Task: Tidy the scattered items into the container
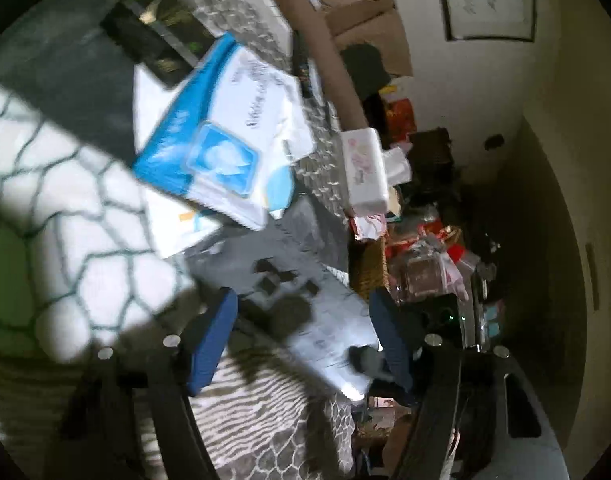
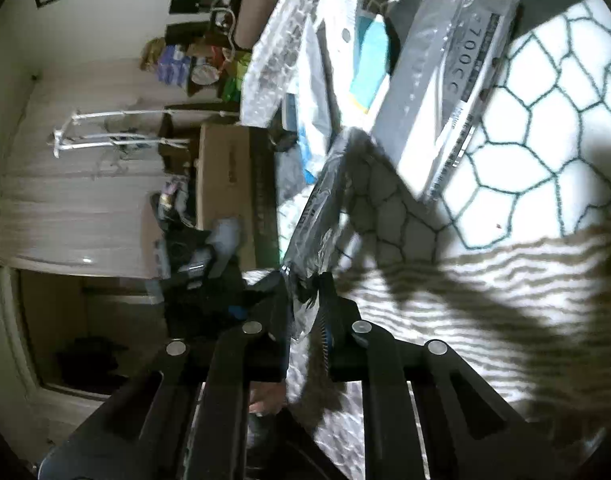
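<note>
Right hand-held gripper (image 2: 305, 300) pinches crinkly clear-plastic flat packet (image 2: 325, 200). Left hand-held gripper (image 1: 305, 340), jaws wide, straddles grey-white flat box (image 1: 325, 320); centre pads before closing, toward 12 o'clock.

Plastic-wrapped packet (image 2: 321, 204) between closed jaws

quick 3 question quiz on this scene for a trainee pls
1. True or false: the right gripper is shut on a shiny plastic bag.
2. The left gripper has fingers of which colour? A red, B blue, C yellow.
3. Which two colours mark the big pack beyond the left gripper?
Key: 1 true; 2 B; 3 blue and white.
</note>
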The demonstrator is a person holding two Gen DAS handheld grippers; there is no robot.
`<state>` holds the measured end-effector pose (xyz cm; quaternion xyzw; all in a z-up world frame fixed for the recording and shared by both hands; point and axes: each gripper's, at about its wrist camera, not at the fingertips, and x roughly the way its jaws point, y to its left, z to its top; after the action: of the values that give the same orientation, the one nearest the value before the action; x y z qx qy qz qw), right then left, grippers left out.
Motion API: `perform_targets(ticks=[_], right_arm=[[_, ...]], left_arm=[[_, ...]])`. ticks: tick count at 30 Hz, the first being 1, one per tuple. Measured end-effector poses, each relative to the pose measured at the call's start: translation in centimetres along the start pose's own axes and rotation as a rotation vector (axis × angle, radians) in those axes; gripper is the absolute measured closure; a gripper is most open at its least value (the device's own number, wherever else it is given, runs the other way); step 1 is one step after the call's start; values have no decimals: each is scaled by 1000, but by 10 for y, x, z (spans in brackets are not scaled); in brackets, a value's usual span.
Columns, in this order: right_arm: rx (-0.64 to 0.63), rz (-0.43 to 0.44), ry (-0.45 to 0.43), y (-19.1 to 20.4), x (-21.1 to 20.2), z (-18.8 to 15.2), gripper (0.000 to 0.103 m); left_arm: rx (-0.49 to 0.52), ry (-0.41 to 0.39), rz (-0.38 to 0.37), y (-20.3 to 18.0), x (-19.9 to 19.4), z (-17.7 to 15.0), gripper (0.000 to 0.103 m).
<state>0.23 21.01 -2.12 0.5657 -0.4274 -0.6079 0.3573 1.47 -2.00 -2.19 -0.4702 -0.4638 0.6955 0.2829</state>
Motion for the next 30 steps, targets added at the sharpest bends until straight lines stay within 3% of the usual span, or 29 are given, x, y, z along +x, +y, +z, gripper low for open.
perform_targets(ticks=[3,5,9,10,11,12,14,17,20,26,27,30], right_arm=[[26,38,-22,-3,-4,1,90],[37,61,-17,-4,-3,0,90],[27,60,33,-2,14,-4,90],[15,49,48,0,19,-6,90],[2,32,58,1,24,-7,90],[-4,18,64,2,27,-8,90],[-23,-25,65,3,28,-7,86],[-41,-87,54,8,19,-2,73],[-45,-174,-33,8,-9,7,68],[-32,-465,-232,0,-60,38,65],[-17,-478,-239,-3,-61,46,62],[52,-388,-235,-15,-51,60,50]], left_arm=[[-70,24,-24,12,6,-9,29],[-63,15,-49,7,10,-12,26],[-92,-4,-82,7,15,-11,32],[-87,-10,-88,7,15,-11,48],[-79,-13,-73,6,15,-10,74],[-68,-15,-41,5,14,-9,81],[-68,-17,-37,7,9,-7,85],[-30,-24,-4,2,3,-4,86],[-15,-23,9,1,-1,-2,87],[35,-8,74,-6,-9,-5,87],[60,-2,89,-12,-11,-6,87],[100,4,82,-24,-20,-8,89]])
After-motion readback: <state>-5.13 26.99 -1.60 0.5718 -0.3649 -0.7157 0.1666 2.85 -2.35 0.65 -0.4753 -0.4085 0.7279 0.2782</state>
